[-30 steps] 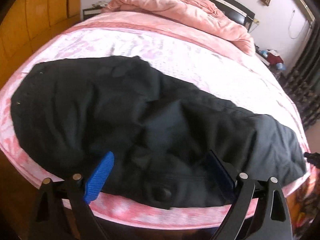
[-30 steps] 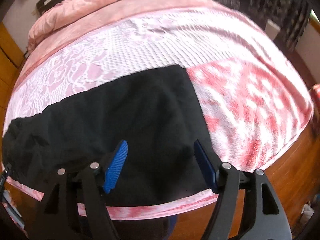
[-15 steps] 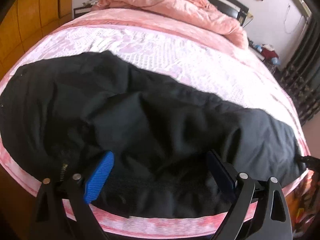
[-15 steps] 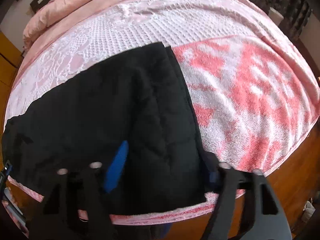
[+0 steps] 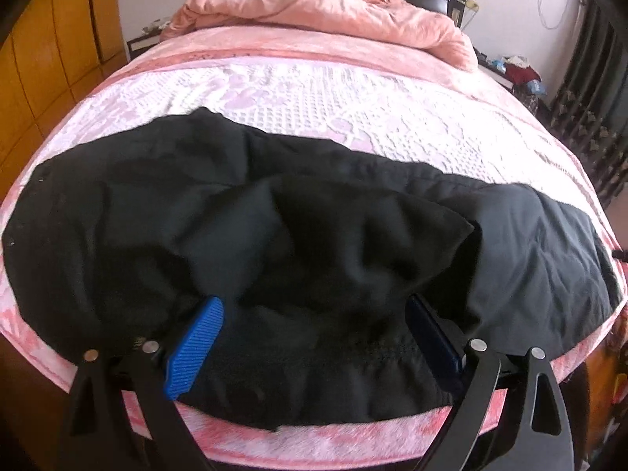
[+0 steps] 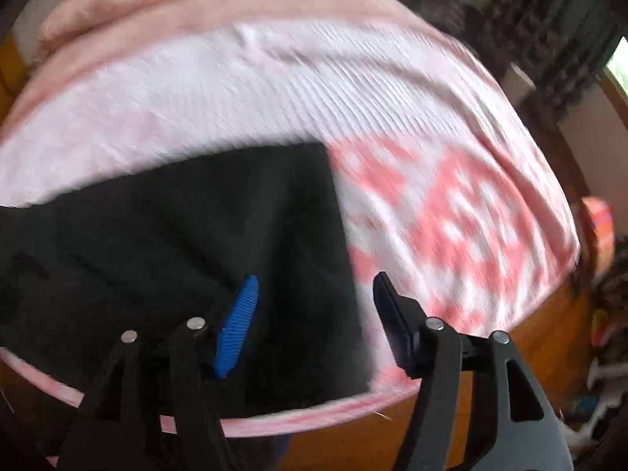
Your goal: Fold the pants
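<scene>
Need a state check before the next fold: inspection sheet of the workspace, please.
Surface: bed, pink-and-white patterned cover.
Job's things: black pants laid flat along the near edge, rumpled mid-length.
Clutter: pink quilt bunched at the headboard.
Grippers: left claw open over the pants; right claw opening, over the pants' end, nothing clamped.
Cables: nothing seen on the bed.
Surroundings: wooden wardrobe, dark curtains, wood floor.

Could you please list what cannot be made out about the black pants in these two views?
- Right wrist view: motion blur smears the black fabric pants; folds and seams are unreadable.
- Left wrist view: the pants' near waist edge is partly covered by the left gripper.
- Both views: black cloth hides layer count.
- The pink patterned bedspread hides the bed frame.
</scene>
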A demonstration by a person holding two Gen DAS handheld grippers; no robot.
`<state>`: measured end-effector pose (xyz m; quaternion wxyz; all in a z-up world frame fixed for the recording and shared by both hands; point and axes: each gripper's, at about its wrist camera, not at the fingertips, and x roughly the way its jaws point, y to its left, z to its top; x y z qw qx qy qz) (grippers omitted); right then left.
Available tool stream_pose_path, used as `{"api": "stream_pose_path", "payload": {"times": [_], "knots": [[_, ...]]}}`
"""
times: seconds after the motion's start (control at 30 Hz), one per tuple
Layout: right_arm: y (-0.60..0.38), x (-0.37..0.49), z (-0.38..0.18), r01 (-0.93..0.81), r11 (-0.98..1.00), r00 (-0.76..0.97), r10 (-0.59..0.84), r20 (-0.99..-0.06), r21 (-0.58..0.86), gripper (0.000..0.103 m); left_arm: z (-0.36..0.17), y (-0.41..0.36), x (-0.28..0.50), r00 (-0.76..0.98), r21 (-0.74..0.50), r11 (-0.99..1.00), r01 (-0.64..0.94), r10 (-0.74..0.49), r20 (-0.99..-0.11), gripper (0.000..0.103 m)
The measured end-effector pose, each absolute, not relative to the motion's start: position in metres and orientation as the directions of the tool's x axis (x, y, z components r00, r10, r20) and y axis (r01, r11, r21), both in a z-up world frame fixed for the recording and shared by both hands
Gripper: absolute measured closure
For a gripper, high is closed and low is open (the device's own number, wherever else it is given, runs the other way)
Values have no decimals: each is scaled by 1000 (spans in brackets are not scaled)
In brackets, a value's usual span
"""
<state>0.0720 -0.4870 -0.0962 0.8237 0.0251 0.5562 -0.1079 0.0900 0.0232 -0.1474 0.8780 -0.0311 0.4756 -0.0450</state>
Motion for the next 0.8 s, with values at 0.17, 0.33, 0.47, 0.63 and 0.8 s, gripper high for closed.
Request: {"api": "stream_pose_path", "payload": {"times": [0.17,0.33,0.47,0.63,0.8], "knots": [[-398,111,-79,-75,992,397,121,-910,99,40,-140,47,90,573,-82,997,15,-75,-816,9],[-275,149,-101,-351,919,302,294,-907,181,40,-144,80,98,565,-101,993,-56,-52,-823,9],[-202,165,-121,-468,857,222,350,-910,216,39,-151,103,107,547,-124,986,-110,-44,-836,9],[-167,171,-136,-589,803,178,242,-954,94,15,-157,114,110,531,-114,990,-86,-51,-846,8],[-157,174,-160,-654,754,97,155,-983,54,13,-162,113,110,533,-102,993,-63,-53,-845,5]]}}
